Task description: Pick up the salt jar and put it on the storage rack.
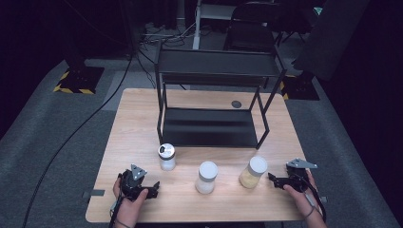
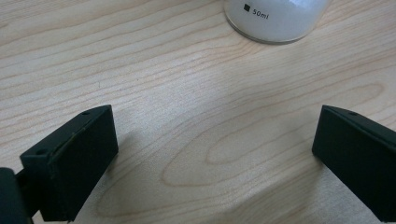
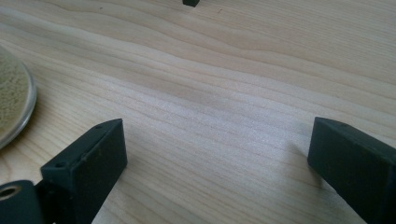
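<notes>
Black left claw (image 1: pixel 155 186) (grey three-cornered plate on top), black cable trailing.

a light wooden table (image 1: pixel 138 123) stands on grey carpet (image 1: pixel 52 128) in a dark room. a black two-tier metal shelf (image 1: pixel 214 95) sits at its far side. farther off, black cables (image 1: pixel 95 114), yellow-black hazard tape (image 1: pixel 71 88) left, a chair (image 1: pixel 252 28).

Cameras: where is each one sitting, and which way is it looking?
High view: above the table's near side, looking forward and down on the table; forearms, left gripper and right gripper show.
Left gripper view: on that gripper, facing a white jar.
Right gripper view: on that gripper, near the tan jar.
Shared: both jars appear from above.
</notes>
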The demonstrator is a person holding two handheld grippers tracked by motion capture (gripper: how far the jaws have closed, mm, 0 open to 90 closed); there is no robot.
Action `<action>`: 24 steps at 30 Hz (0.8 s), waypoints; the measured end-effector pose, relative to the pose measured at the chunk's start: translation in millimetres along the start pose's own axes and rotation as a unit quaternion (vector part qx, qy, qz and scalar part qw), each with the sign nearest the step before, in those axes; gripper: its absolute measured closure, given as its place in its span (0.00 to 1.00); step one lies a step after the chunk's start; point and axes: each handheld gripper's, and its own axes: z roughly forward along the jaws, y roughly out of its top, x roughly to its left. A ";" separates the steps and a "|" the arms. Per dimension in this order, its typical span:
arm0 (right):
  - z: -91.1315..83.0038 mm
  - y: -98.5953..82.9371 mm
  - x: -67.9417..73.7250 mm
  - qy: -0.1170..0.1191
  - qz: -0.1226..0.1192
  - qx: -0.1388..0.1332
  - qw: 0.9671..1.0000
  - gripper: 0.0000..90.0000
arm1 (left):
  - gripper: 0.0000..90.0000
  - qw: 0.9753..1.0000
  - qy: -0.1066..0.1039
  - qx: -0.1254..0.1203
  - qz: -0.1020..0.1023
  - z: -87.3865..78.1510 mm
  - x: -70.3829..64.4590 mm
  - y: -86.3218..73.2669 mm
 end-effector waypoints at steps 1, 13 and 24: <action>0.0 0.0 0.0 0.000 0.000 0.000 1.000 0.05 | 0.00 1.000 0.000 0.000 0.000 0.0 0.1 0.0; 0.4 0.3 -1.3 0.002 -0.003 0.000 1.000 0.04 | 0.04 0.999 -0.026 -0.017 -0.023 -7.7 8.7 -1.5; 0.5 0.4 -1.1 0.002 -0.004 0.000 1.000 0.04 | 0.04 0.999 -0.030 -0.038 -0.008 -27.9 1.8 12.1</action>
